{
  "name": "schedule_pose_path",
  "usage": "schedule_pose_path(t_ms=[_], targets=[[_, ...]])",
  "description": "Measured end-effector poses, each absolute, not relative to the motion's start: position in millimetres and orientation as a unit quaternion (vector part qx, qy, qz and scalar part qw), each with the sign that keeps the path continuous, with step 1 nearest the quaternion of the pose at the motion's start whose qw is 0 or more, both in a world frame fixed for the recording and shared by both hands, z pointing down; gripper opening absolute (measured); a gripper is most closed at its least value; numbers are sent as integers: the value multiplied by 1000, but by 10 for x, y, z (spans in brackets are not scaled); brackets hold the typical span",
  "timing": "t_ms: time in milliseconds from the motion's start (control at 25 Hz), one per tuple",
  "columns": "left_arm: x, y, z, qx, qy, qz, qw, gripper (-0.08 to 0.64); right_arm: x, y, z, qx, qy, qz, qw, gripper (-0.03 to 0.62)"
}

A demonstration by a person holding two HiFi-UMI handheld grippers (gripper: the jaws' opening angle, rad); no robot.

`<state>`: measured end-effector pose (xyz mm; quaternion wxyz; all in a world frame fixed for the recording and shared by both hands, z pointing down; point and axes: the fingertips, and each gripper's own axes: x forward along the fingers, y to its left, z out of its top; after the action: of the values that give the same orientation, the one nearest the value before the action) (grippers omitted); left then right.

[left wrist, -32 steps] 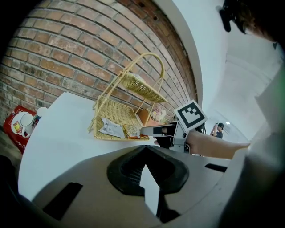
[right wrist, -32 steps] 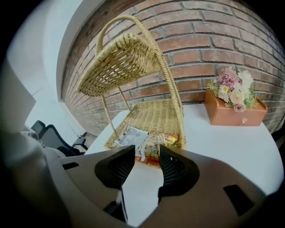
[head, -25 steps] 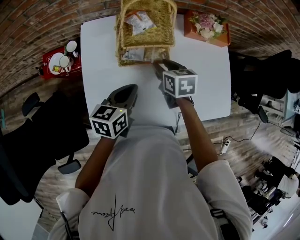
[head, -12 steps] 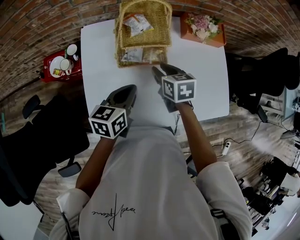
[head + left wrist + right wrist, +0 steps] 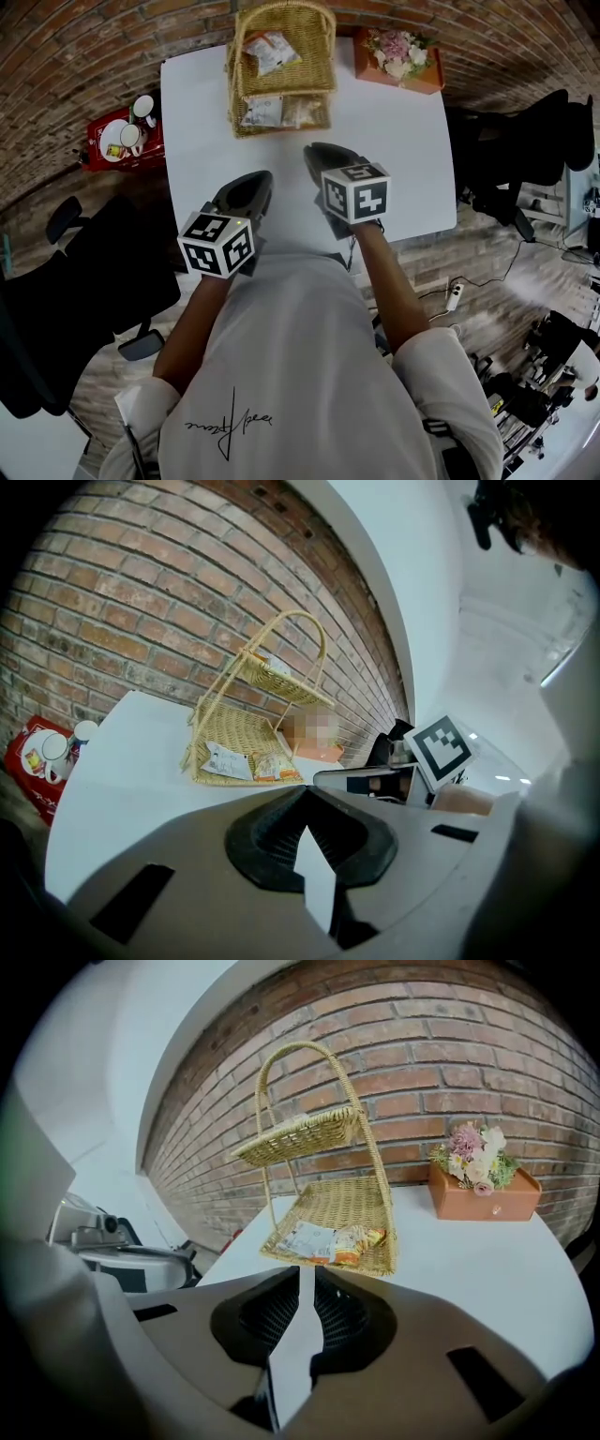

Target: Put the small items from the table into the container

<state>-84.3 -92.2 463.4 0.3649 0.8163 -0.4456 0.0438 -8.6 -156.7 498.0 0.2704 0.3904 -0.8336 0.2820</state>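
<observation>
Entry: small packets (image 5: 279, 111) are being kept in the lower tray of the two-tier wicker basket (image 5: 236, 89), top centre of the head view; one further packet (image 5: 272, 49) is being carried on its upper tray. No loose small item is being shown on the white table (image 5: 202, 112), so the task is being judged finished or nearly so. The jaws of the right gripper (image 5: 305, 1277) are being closed on nothing, a thin slit showing. The left gripper (image 5: 303, 803) is being held pressed together, empty, lower in frame than the basket.
</observation>
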Motion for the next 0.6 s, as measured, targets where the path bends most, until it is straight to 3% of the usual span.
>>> schedule_pose_path(t_ms=[600], targets=[[-894, -899, 4555, 821, -445, 35, 355, 9, -5, -1271, 4696, 399, -841, 280, 236, 26]])
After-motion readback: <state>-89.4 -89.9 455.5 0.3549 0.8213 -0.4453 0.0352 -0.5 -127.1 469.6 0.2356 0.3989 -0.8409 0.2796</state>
